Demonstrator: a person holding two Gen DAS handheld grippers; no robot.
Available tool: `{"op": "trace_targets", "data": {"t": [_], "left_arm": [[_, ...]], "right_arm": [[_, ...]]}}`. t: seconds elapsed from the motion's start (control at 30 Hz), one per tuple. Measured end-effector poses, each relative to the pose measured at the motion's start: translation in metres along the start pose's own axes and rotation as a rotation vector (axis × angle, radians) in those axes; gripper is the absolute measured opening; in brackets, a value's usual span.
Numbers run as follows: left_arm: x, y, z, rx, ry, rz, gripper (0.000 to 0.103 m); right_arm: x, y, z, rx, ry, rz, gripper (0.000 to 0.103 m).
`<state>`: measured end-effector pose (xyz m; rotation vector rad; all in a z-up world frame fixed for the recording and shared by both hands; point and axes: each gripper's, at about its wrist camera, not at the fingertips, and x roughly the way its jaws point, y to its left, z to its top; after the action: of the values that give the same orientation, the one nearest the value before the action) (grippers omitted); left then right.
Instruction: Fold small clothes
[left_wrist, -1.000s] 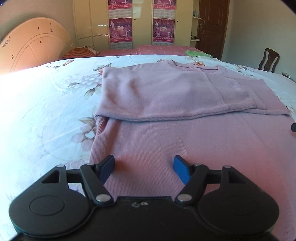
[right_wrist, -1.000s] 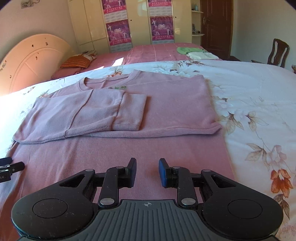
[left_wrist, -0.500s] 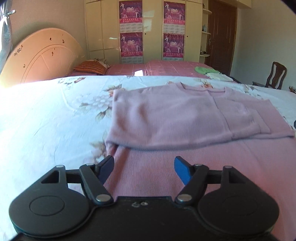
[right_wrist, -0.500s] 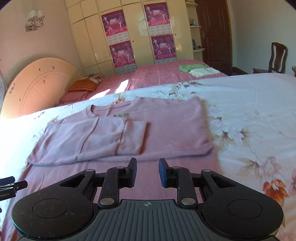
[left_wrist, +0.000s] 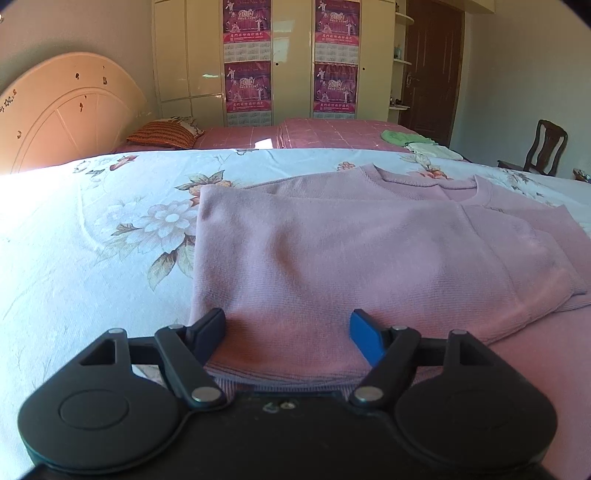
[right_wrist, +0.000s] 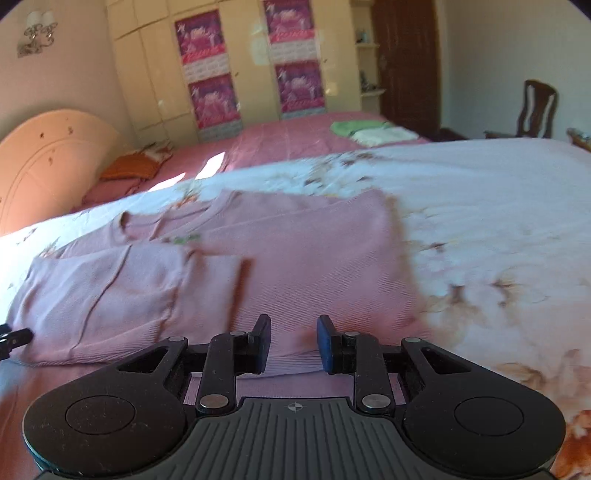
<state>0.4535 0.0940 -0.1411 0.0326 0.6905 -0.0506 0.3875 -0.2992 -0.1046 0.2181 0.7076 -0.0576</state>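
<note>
The left gripper (left_wrist: 288, 326) is seen with its jaws set wide apart, nothing clamped, poised low at the near left part of the pink sweater (left_wrist: 369, 251). The right gripper (right_wrist: 293, 338) is likewise unclamped, its jaws parted by a narrower gap over the sweater's near right part. The sweater is spread on the floral bedspread (left_wrist: 92, 240), neckline away from the cameras, with both sleeves already folded across the chest; the cuff of a folded sleeve (right_wrist: 207, 291) is seen left of the right gripper. A second bed with an orange pillow (left_wrist: 162, 134) and a green cloth (left_wrist: 400, 136) is shown beyond, a wooden chair (left_wrist: 546, 147) to the right.

The step in hand is judged to be the lengthwise fold, hem toward collar. It would be done well if both near corners were pinched through all layers at matching positions, lifted together and carried evenly, so that the tucked sleeves are not dragged out of place.

Compared with half a second ago, both grippers have been advanced over the garment: the folded edge, then ahead of the fingertips, is now at or under them, and the right view is smeared by motion.
</note>
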Motion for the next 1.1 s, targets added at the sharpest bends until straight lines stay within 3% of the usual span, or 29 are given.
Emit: {"op": "trace_targets", "data": {"t": [0.03, 0.07, 0.23, 0.33, 0.43, 0.57, 0.6, 0.67, 0.83, 1.1], "left_arm": [[-0.004, -0.001, -0.003, -0.003, -0.001, 0.001, 0.074], [-0.007, -0.003, -0.007, -0.004, -0.001, 0.004, 0.074], [-0.025, -0.013, -0.017, -0.003, -0.009, 0.030, 0.074], [-0.031, -0.014, -0.020, -0.015, 0.021, 0.035, 0.075], [-0.042, -0.020, -0.026, 0.012, 0.069, 0.054, 0.076], [-0.075, -0.024, -0.044, 0.036, 0.109, 0.064, 0.076], [-0.085, -0.024, -0.051, 0.035, 0.117, 0.067, 0.076], [-0.108, -0.025, -0.069, 0.042, 0.131, 0.069, 0.076], [-0.165, -0.026, -0.111, 0.066, 0.139, 0.108, 0.076], [-0.228, -0.012, -0.154, -0.047, 0.150, 0.124, 0.076]], "right_arm": [[0.004, -0.013, -0.002, 0.019, 0.045, -0.011, 0.026], [0.005, -0.030, -0.006, 0.049, 0.077, 0.033, 0.025], [-0.014, -0.044, -0.011, 0.023, 0.061, 0.075, 0.026], [-0.016, -0.046, -0.012, 0.081, 0.082, 0.062, 0.026], [-0.022, -0.038, -0.008, 0.034, 0.112, 0.036, 0.026], [-0.056, -0.046, -0.013, 0.060, 0.091, 0.085, 0.027], [-0.065, -0.048, -0.017, 0.068, 0.090, 0.094, 0.030], [-0.088, -0.059, -0.030, 0.099, 0.097, 0.147, 0.072], [-0.143, -0.082, -0.075, 0.113, 0.140, 0.216, 0.073], [-0.203, -0.105, -0.141, 0.201, 0.210, 0.290, 0.072]]}}
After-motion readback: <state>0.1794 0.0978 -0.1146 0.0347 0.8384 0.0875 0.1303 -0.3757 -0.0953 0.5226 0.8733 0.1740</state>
